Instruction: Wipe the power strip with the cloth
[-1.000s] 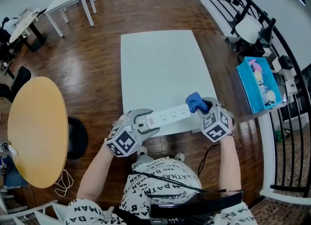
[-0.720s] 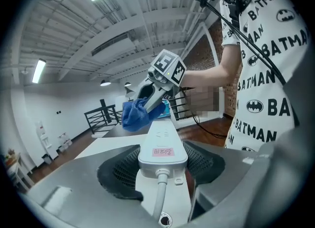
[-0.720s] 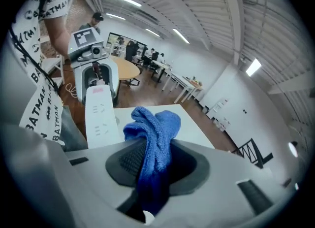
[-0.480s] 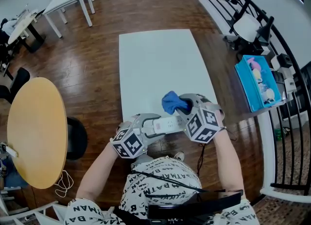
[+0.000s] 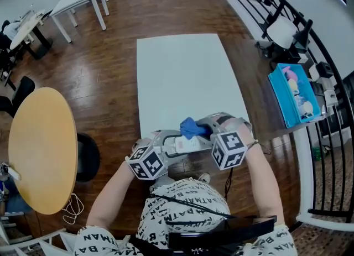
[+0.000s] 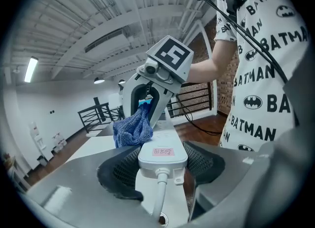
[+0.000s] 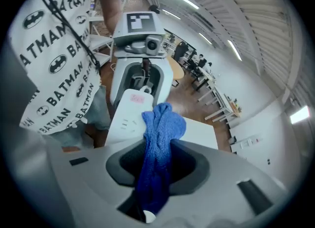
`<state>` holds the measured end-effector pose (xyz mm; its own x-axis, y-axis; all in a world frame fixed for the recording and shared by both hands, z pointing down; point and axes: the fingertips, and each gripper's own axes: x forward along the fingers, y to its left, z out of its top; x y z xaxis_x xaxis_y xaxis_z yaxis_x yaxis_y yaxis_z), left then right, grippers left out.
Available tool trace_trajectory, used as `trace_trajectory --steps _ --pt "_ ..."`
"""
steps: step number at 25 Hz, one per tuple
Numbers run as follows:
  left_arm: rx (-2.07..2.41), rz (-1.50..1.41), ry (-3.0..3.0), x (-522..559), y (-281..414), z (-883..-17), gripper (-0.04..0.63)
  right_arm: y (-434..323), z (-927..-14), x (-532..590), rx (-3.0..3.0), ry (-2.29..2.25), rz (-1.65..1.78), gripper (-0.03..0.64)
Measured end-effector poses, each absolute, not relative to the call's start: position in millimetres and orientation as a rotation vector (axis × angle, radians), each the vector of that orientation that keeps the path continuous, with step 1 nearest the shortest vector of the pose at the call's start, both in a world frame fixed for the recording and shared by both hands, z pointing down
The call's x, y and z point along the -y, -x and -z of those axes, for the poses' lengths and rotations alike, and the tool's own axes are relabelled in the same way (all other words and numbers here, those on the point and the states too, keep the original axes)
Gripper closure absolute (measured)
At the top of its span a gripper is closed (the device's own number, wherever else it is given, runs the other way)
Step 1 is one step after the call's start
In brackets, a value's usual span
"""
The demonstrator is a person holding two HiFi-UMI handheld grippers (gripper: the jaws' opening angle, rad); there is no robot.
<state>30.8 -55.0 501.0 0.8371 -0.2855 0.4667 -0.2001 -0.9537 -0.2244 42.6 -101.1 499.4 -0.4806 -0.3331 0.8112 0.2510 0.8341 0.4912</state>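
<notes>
Over the table's [image 5: 177,72] near edge, the rigid, likely light power strip [image 5: 191,143] is clamped at its cord end by the left gripper [image 6: 160,167], the soft cloth [image 7: 162,123] pinched by the right gripper [image 7: 157,165].

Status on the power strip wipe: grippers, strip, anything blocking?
Left gripper shut on power strip, cord end. Right gripper shut on blue cloth, cloth touching strip's top. Nothing blocking seen on table.
</notes>
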Motion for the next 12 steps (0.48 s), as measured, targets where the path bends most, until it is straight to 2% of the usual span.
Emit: trace_trajectory --steps 6,12 --pt "-0.269 0.815 2.821 44.0 -36.8 -508.7 0.318 -38.6 -503.6 90.1 1.85 0.093 0.879 0.495" --pt "-0.271 0.811 2.826 43.2 -33.3 -509.0 0.318 -48.6 -508.2 83.9 1.794 0.163 0.919 0.495"
